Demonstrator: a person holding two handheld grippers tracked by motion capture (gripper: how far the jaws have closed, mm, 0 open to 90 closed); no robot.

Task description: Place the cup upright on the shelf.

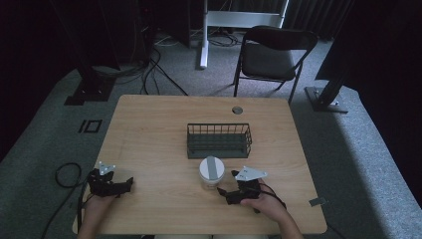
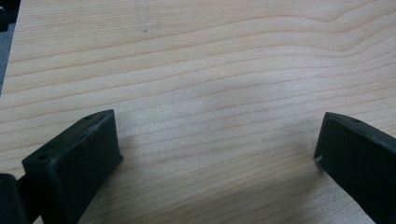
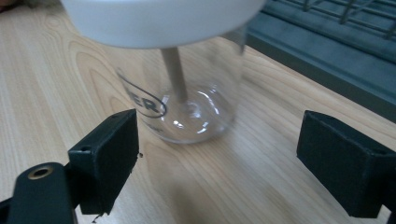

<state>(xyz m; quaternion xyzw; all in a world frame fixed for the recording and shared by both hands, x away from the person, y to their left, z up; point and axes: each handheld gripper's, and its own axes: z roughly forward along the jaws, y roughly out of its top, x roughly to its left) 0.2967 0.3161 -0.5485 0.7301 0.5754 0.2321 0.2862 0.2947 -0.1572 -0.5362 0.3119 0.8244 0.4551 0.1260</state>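
My right gripper [image 1: 225, 191] sits near the front edge of the table [image 1: 149, 124] with its jaws spread wide and nothing between them, aimed at the jar [image 1: 211, 173], which stands upright on the table just ahead of the jaws and just in front of the wire basket [image 1: 219, 140]. In the right gripper view the jar [image 3: 187, 93] is clear glass with a white lid [image 3: 159, 18] and a thin stick [image 3: 175, 77] inside, and it lies beyond the jaw tips, not between them. My left gripper [image 1: 128, 183] rests at the front left of the table, well apart from the jar, its jaws likewise released and spread over bare wood.
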